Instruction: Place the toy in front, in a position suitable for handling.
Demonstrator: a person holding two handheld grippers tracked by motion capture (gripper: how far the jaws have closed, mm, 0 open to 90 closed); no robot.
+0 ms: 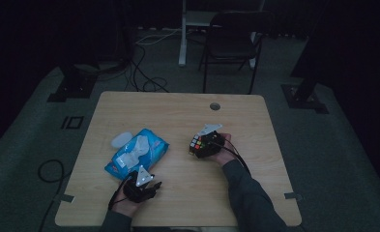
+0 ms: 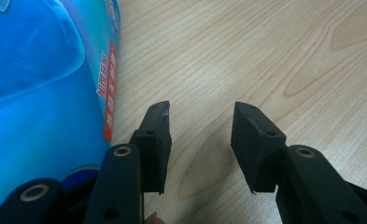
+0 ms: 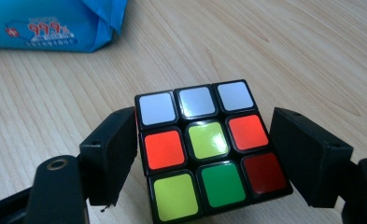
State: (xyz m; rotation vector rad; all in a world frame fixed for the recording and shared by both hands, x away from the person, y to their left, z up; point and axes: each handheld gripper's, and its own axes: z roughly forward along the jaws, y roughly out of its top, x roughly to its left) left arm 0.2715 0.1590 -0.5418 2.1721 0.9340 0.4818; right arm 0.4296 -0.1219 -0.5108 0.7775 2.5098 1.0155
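**A:** Which step was in hand there?

**B:** The grasp, by my reading. The right tongs straddled the puzzle cube, one jaw on either flank. The left-hand jaw looked to be touching the cube's side; the other showed a thin gap, so I judged the grip not yet made. The tongs stood apart, holding nothing firmly.

**A:** And where was the cube?

**B:** On the table, in the high view at about 3 o'clock from the table's middle, with the blue wipes pack over at about 9 o'clock, well apart from it.

**A:** The other hand?

**B:** The left tongs were spread wide over bare wood with nothing between them, just beside the pack's edge, down near 7 o'clock of the table.

**A:** What did the next move call for?

**B:** Closing the jaws squarely on two opposite faces, centred, so the cube would not twist out at a corner, then a straight lift.

**A:** Which way did the cube point? Any long axis?

**B:** None; all its edges are alike. In the right gripper view the mixed face of orange, yellow-green, green and red squares was turned up, and the white row faced away toward 12 o'clock. Its sides ran roughly parallel to the jaws.
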